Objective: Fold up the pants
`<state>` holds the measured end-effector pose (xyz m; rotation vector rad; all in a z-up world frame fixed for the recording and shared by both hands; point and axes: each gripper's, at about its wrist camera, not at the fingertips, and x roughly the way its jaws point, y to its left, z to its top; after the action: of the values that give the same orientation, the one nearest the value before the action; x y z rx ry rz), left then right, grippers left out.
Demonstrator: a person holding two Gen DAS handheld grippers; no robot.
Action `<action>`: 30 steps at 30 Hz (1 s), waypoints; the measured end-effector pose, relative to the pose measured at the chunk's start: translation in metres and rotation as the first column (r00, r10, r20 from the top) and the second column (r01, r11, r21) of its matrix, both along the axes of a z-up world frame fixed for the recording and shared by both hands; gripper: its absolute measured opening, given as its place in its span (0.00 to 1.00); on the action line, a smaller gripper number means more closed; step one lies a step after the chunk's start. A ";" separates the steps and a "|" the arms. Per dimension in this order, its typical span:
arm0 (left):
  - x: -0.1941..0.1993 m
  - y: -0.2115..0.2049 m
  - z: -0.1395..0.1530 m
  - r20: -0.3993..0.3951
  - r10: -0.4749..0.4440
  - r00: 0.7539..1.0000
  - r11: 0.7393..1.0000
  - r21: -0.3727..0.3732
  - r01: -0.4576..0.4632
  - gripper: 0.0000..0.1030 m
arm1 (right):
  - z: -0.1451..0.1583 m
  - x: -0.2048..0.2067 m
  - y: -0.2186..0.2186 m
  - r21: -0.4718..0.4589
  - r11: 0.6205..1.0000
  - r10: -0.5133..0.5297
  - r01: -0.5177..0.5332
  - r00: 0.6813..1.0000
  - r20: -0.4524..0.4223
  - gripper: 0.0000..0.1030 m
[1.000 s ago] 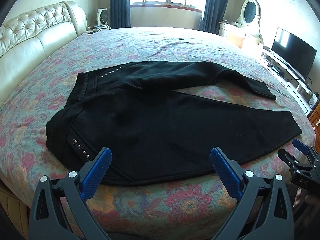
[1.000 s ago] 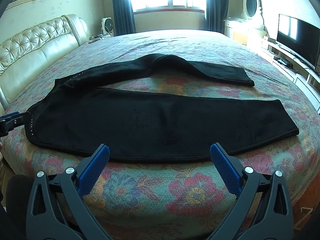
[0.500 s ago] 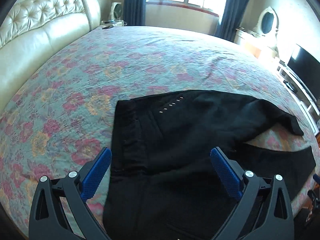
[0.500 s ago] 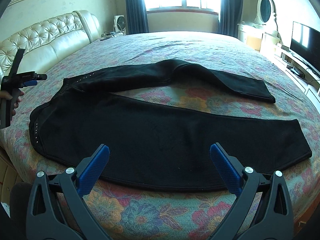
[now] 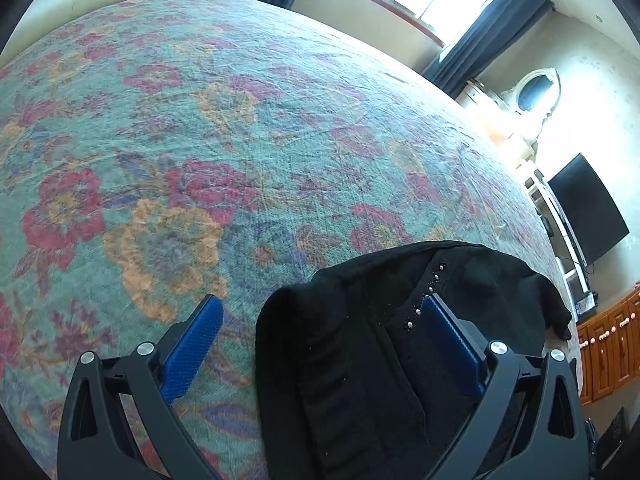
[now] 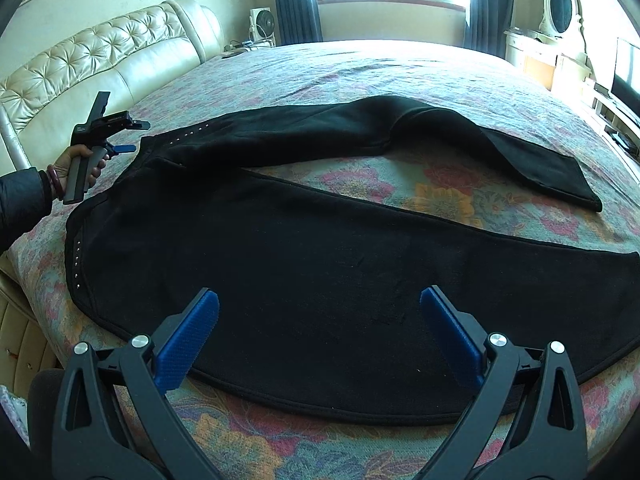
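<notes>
Spreading across the near half of a floral bedspread point(image 6: 440, 72), black pants point(image 6: 320, 264) are seen flat from the right wrist view, the waistband toward the left and the two legs running off to the right. Nearest that camera, the right gripper point(image 6: 319, 334) is held just above the near leg, its blue-padded jaws wide apart and nothing caught between them; whether the pads touch the cloth cannot be told. A row of small metal studs point(image 6: 77, 265) is visible along the near waist corner, and a second row along the far hip. The far leg is bent and is laid apart from the near one, so that a wedge of bedspread is left bare between them.

Beyond the waistband, the left gripper point(image 6: 130, 136) is seen in the person's left hand point(image 6: 80, 164), held above the bedspread just beside the far waist corner. From the left wrist view that gripper's jaws are shown apart as well, one blue pad point(image 5: 192, 350) over bare bedspread and the other over the studded waist area of the pants, with the cloth edge lying between them and not clamped.

Farther back, a tufted cream headboard point(image 6: 100, 56), dark curtains point(image 6: 296, 0) beside a bright window, and a television point(image 5: 586, 208) are seen.
</notes>
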<state>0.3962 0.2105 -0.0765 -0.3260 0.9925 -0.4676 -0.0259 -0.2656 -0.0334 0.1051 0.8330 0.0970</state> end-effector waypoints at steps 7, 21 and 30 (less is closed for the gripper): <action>0.010 -0.001 -0.017 -0.038 -0.039 0.999 0.999 -0.039 0.038 0.96 | -0.008 0.010 0.006 0.026 1.000 0.014 -0.014 1.000 -0.016 0.98; 0.005 -0.017 -0.014 0.011 -0.020 1.000 0.990 0.141 0.018 0.24 | -0.023 0.011 -0.004 0.065 0.998 -0.010 0.014 0.998 -0.061 0.98; -0.019 -0.012 0.022 0.157 -0.040 0.987 0.995 -0.085 0.054 0.18 | 0.022 0.073 -0.030 0.175 0.972 0.151 -0.155 0.988 0.040 0.98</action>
<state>0.3770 0.1987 -0.0546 -0.3414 0.8308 -0.5724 0.0467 -0.2961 -0.0111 0.2068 0.8045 0.3177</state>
